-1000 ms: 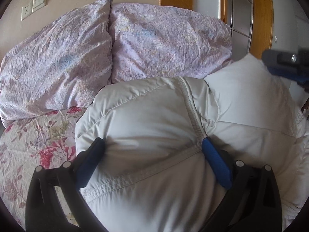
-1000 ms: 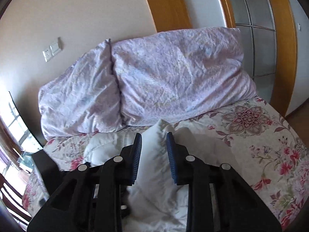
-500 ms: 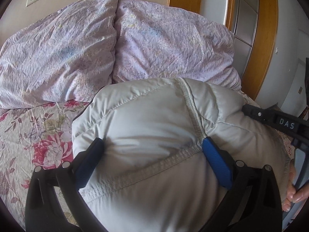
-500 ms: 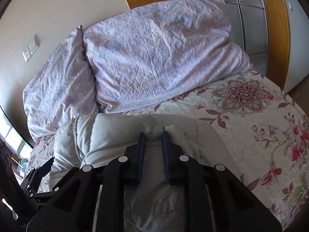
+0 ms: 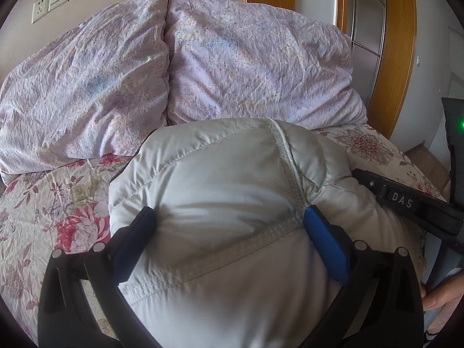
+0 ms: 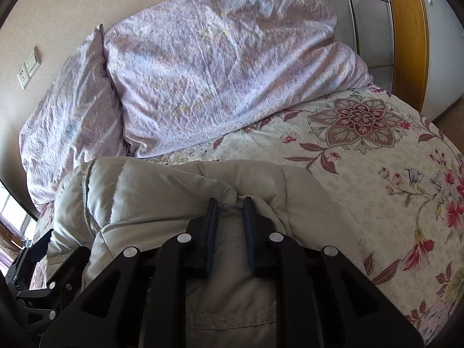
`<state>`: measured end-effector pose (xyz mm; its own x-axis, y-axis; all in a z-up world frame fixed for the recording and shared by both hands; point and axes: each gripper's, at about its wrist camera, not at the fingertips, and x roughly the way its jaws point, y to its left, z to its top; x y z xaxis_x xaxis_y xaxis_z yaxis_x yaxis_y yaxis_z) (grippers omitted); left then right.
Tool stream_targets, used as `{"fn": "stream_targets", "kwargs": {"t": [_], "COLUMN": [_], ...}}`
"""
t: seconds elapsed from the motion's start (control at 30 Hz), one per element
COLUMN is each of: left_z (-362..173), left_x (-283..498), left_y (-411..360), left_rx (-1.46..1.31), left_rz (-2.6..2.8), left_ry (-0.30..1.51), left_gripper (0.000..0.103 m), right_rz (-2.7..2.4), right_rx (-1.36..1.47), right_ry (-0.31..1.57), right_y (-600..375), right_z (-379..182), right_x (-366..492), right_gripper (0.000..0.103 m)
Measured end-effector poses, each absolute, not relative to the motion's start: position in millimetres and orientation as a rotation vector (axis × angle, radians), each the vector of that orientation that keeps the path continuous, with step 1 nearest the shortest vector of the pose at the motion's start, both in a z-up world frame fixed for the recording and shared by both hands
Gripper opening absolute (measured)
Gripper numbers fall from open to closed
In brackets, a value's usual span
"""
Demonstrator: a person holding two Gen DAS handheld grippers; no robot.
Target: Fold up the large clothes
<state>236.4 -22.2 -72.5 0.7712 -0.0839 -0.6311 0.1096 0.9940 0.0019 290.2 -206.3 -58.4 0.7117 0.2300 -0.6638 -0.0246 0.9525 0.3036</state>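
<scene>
While two lilac pillows [image 6: 220,69] lean against the wall, a floral bedspread [image 6: 377,174] covers the bed.

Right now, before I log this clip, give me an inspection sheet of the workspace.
Surface: floral bedspread, jacket lying on it.
Job's things: puffy white quilted jacket, bunched up.
Clutter: two lilac pillows at the head of the bed.
Grippers: left claw spread wide around the jacket's bulk; right claw pinched on a jacket fold.
Cables: nothing seen.
Surroundings: wall switch and socket, wooden door frame.
</scene>
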Motion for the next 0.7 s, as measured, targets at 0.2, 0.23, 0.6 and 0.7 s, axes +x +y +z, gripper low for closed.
{"fn": "stream_targets", "kwargs": {"t": [0.2,0.23,0.6,0.7], "left_z": [-74,-75,-79,-82], "left_x": [238,238,243,244], "left_y": [-29,-30,-37,-39], "left_rx": [0.081,0.088,0.138,0.153], "left_rz": [-0.082,-0.077,-0.039,-0.024], "left_ry": [0.69,0.692,0.705,0.703], "left_gripper": [0.101,0.101,0.101,0.101], "right_rz": [0.127,0.124,0.116,0.114], "right_rx": [0.271,0.268,0.263,0.258], "right_ry": [0.774,0.777,0.806,0.813], "right_y": [-205,-205,-202,-201], "right_z": [-66,-68,-76,-78], "right_x": [292,293,297,298], "right_gripper": [0.017,0.017,0.017,0.017]}}
